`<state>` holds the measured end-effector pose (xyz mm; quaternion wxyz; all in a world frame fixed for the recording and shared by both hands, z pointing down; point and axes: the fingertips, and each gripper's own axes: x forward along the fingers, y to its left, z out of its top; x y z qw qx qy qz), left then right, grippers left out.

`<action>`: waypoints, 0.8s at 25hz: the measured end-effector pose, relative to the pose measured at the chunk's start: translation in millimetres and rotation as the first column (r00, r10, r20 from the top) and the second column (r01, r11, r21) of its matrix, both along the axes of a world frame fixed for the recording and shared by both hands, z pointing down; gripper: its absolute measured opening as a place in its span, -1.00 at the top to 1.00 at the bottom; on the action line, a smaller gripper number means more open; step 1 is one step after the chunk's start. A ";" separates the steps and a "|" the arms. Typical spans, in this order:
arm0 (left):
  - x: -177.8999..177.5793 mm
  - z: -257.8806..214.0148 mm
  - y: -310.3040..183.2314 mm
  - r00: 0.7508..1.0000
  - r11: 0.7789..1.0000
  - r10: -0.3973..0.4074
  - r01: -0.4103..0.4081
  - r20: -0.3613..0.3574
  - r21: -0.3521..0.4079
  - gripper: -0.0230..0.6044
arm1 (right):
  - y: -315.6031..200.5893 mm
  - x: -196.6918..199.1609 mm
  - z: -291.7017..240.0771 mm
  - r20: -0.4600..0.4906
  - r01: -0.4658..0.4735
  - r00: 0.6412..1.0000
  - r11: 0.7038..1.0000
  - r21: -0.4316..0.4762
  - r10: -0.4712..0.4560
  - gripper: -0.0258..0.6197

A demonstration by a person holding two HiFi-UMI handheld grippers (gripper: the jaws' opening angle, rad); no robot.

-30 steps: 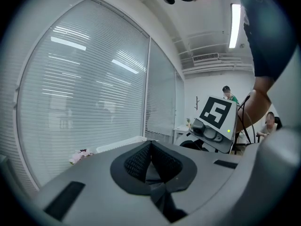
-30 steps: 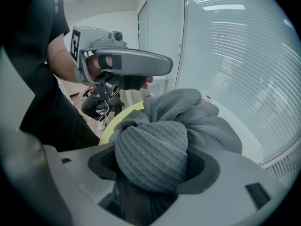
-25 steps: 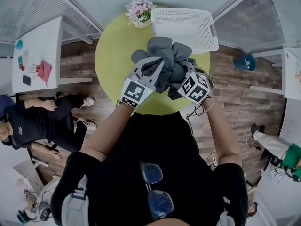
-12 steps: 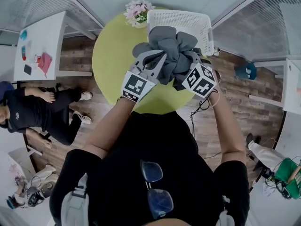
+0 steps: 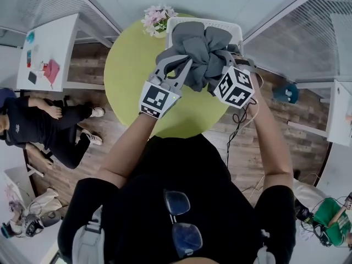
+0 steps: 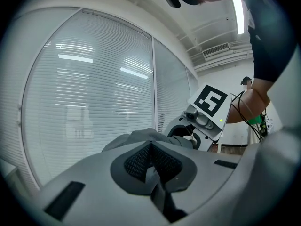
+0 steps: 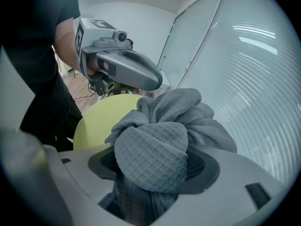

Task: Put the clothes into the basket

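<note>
A bundle of grey clothes (image 5: 201, 56) hangs in the air between my two grippers. In the head view it covers most of the white slatted basket (image 5: 223, 22) at the far side of the round yellow-green table (image 5: 132, 76). My left gripper (image 5: 177, 73) is shut on a thin fold of the grey cloth (image 6: 141, 138) at the bundle's left. My right gripper (image 5: 224, 69) is shut on a thick wad of waffle-weave cloth (image 7: 153, 154) that bulges out between its jaws. Only the basket's far rim and left corner show.
A pot of pink flowers (image 5: 154, 18) stands on the table just left of the basket. A white side table (image 5: 55, 43) with small items is at far left, and a seated person (image 5: 33, 125) is on the floor there. Blind-covered glass walls surround the table.
Both grippers have carried the grey bundle away from my body, up and over the basket. The basket, earlier mostly visible behind the bundle, is now largely covered by it.
</note>
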<state>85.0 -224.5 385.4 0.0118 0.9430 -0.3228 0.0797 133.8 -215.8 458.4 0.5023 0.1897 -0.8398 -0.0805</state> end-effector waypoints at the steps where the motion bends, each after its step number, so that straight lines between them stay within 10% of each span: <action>1: 1.4 -2.7 -4.0 1.000 1.000 -0.008 0.008 -0.002 0.006 0.90 | -6.8 2.2 -4.3 -0.017 0.015 1.000 1.000 0.023 -0.014 -0.15; 12: 0.9 -7.1 -44.1 0.995 0.995 -0.096 0.096 -0.007 0.038 0.90 | -84.2 22.7 -37.2 -0.182 0.133 0.979 0.961 0.241 -0.089 -0.15; 20: -3.9 27.6 -67.2 0.990 0.990 -0.139 0.139 0.010 -0.005 0.90 | -110.1 22.0 26.6 -0.212 0.174 0.968 0.967 0.188 -0.133 -0.15</action>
